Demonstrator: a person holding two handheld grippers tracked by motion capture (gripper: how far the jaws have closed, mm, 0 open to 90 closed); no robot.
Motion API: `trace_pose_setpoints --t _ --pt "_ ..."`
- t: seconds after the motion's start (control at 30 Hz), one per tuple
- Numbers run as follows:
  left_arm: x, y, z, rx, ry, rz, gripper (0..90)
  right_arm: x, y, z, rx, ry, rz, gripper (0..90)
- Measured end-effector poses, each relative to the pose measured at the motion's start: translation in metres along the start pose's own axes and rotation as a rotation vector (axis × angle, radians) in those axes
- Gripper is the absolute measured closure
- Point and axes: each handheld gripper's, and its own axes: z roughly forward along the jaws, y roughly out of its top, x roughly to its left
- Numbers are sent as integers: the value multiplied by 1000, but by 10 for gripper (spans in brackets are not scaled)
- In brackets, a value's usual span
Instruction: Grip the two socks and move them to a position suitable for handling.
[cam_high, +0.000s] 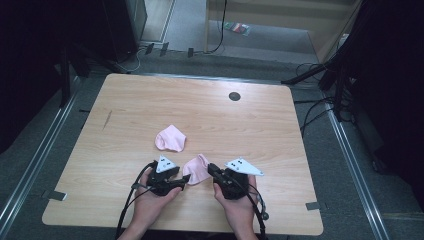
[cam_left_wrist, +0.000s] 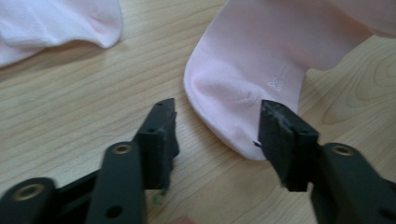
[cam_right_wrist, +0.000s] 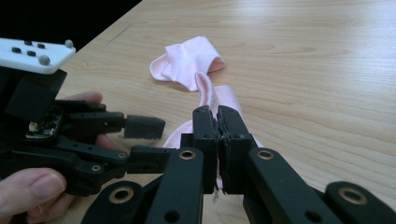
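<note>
Two pale pink socks lie on the wooden table. One sock rests bunched near the table's middle, touched by nothing. The nearer sock is pinched at one end by my right gripper, whose jaws are shut on the fabric. My left gripper is open, its jaws either side of that sock's rounded end. Its left jaw stands clear of the cloth and its right jaw is at the cloth's edge.
A dark round grommet sits in the table's far middle. Both hands work close to the table's near edge. Cables and dark stands crowd the floor on the right, and a metal rail runs along the left.
</note>
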Motion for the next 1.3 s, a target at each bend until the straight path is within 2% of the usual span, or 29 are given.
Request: trace_pose_setpoints --t 0.07,0.1,0.23,0.27,0.37,0.47,0.63,0.7,0.8,1.0,1.17,1.23,1.3 --pt "1 0 0 0 10 -3 616 -3 1 -1 -1 -5 6 877" --pt "2 1 0 6 1 -4 658 -4 1 -1 -3 -5 9 877" --pt "11 0 -3 11 -87 -23 888 -11 3 -4 -12 -18 26 878" --pt "13 0 -5 7 -102 -28 899 -13 4 -5 -16 -23 22 878" --pt "16 0 -8 -1 -116 -19 900 -18 5 -8 -22 -36 25 880" --pt "24 1 -17 -14 -133 -9 900 -28 6 -13 -27 -56 40 884" --pt "33 1 -27 -18 -147 -17 900 -36 5 -17 -24 -71 53 887" --pt "37 0 -32 -21 -146 -17 900 -39 3 -18 -16 -77 50 888" --pt "40 -4 -42 -7 -149 12 900 -44 -5 -21 21 -93 42 893" --pt "43 -10 -53 21 -155 38 900 -53 -20 -25 77 -77 78 899" --pt "45 -15 -56 30 -149 33 900 -53 -26 -25 96 -68 76 900" --pt "46 -18 -57 26 -147 29 900 -55 -27 -24 99 -53 93 899" --pt "45 -20 -52 16 -181 30 900 -54 -29 -20 106 -54 91 898"
